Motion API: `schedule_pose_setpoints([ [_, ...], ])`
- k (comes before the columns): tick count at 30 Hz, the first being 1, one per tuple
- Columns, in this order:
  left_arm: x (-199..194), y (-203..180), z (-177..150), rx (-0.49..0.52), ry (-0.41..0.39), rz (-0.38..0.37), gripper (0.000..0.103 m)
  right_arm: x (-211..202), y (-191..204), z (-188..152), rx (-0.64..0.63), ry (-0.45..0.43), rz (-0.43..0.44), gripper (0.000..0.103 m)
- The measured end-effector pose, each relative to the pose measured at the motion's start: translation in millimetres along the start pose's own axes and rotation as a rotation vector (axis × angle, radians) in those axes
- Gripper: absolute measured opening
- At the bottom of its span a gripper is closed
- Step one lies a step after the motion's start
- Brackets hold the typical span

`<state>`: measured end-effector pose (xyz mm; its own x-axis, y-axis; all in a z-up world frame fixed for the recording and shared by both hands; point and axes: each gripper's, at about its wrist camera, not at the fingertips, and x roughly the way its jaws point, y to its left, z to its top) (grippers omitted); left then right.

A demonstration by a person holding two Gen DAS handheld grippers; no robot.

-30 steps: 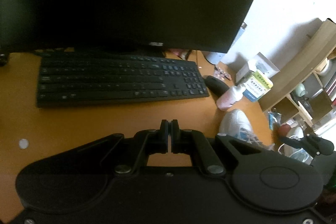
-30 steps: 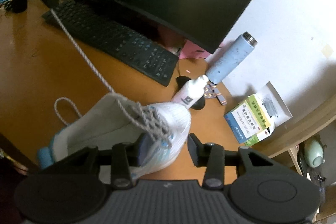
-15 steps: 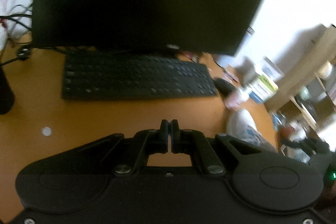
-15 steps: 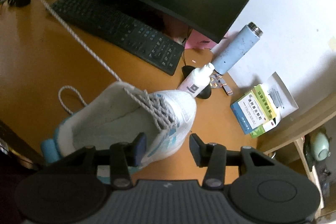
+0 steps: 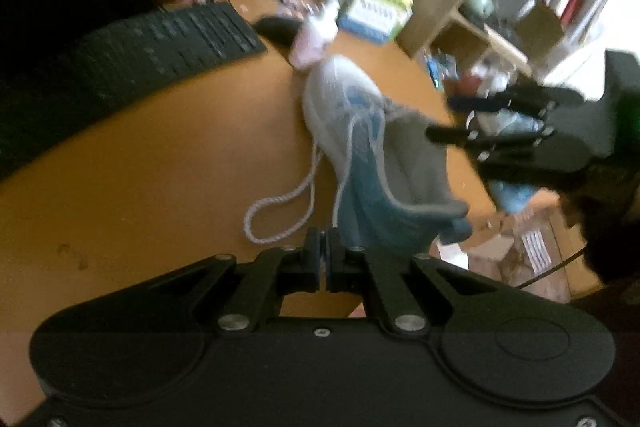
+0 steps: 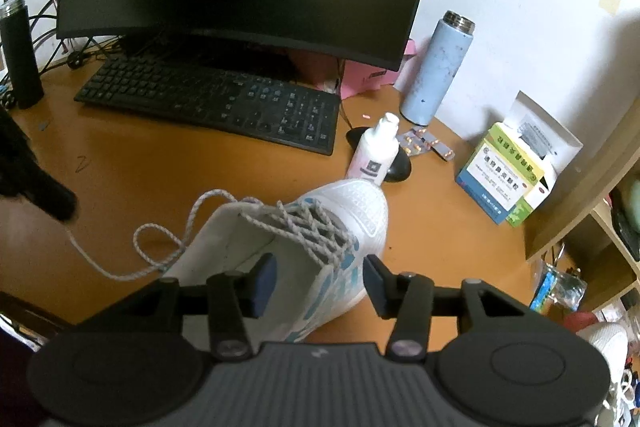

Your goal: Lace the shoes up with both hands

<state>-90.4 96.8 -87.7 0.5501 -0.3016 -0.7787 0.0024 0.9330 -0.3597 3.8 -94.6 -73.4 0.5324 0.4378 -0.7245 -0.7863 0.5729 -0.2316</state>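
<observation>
On the left side of the orange bench [image 6: 120, 163], the left tool [image 5: 323, 255] has its two jaws pressed together on the free end of the lace [image 6: 100, 269], whose thin white line runs from the shoe straight into the pinch. In the right wrist view that tool shows only as a dark shape at the left edge, with the lace trailing from it across the bench to a slack loop beside the shoe's collar. The white and blue shoe [image 6: 320, 239] lies in the middle of the bench, toe toward the small white bottle [image 6: 376, 151] and keyboard [image 6: 212, 103], its eyelets already crossed by lace up the tongue. To the right, the right tool [image 6: 316, 277] straddles the side of the shoe; its jaws are opening, the shoe between them, and the pads do not seem to press on it.

Judged from this, the lacing itself is nearly done and the step in hand is handling the loose end. The next move seems to call for the right tool to find the other lace end or the slack loop, while the left keeps its pinch, so the two ends can be drawn snug.
</observation>
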Motion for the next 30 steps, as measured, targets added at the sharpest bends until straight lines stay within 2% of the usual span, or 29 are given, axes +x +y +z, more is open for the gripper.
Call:
schedule_pose_setpoints([
  [4, 34, 8, 6, 0.008, 0.048, 0.004, 0.000, 1, 1, -2, 0.003, 0.014, -0.001, 0.050],
  [6, 59, 14, 11, 0.017, 0.105, -0.003, 0.000, 1, 1, -3, 0.007, 0.023, -0.003, 0.050],
  [8, 62, 14, 14, 0.040, 0.123, 0.007, 0.006, 1, 1, -4, 0.012, 0.033, -0.010, 0.051],
  [10, 59, 13, 21, 0.069, 0.113, 0.014, 0.021, 1, 1, -5, 0.018, 0.039, -0.017, 0.051],
  [14, 44, 15, 38, 0.121, 0.053, 0.026, 0.021, 0, -4, -6, 0.050, 0.049, -0.033, 0.051],
  [16, 50, 16, 51, 0.190, 0.047, 0.040, 0.021, 0, -6, -6, 0.066, 0.053, -0.038, 0.051],
  [22, 89, 8, 65, 0.323, 0.110, -0.038, 0.021, 0, -6, -6, 0.085, 0.072, -0.054, 0.051],
  [29, 109, 8, 67, 0.348, 0.134, -0.064, 0.021, -7, -9, -10, 0.140, 0.090, -0.061, 0.051],
  [30, 111, 9, 68, 0.346, 0.135, -0.066, 0.016, -7, -9, -11, 0.143, 0.094, -0.063, 0.051],
])
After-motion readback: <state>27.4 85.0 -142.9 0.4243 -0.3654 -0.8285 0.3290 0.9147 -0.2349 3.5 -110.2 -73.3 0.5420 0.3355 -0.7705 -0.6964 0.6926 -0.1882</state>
